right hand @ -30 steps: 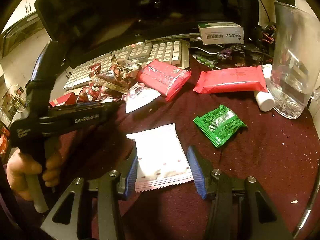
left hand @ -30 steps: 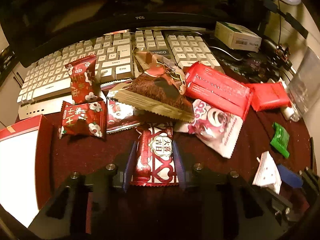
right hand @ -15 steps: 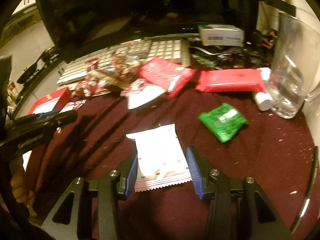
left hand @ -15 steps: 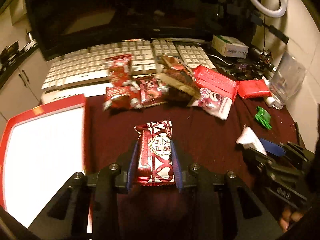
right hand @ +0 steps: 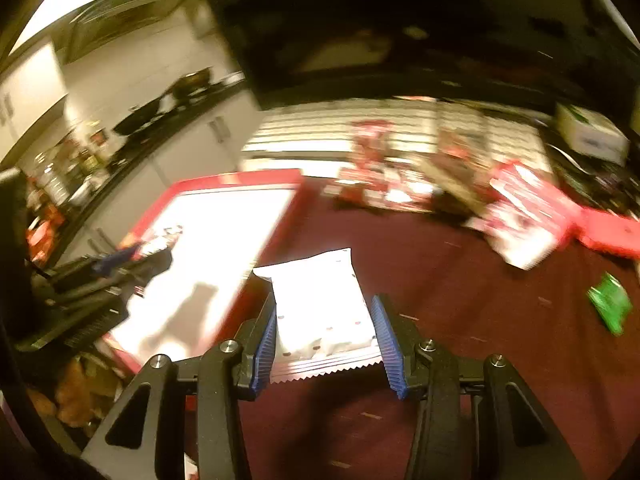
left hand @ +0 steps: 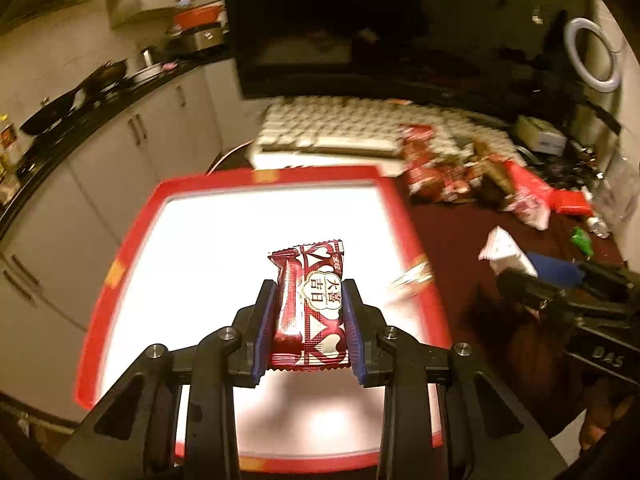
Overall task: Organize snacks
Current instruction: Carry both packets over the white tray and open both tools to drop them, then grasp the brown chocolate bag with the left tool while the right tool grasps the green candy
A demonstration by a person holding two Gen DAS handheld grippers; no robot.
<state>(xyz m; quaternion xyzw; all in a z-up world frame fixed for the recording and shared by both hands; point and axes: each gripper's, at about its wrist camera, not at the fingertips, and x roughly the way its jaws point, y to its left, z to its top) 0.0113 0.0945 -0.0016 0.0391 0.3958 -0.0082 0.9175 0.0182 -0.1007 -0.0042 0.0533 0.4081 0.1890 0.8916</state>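
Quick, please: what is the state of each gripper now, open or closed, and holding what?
Left gripper: closed on a red snack pack.
Right gripper: closed on a white snack pack.

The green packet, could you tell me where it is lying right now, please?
In the right wrist view the green packet lies alone on the dark red tabletop at the far right, nearer the camera than the red packs.

Warm, amber-tinted and dim overall. Blown-out white inside the red tray (left hand: pixel 132 236), detail lost to glare. Soft gripper shadow across that white in the right wrist view. Heavy motion smear over the keyboard (right hand: pixel 340 132) and snack pile (right hand: pixel 420 188); sharper in the left view. Strong fisheye bending, black vignette at corners.
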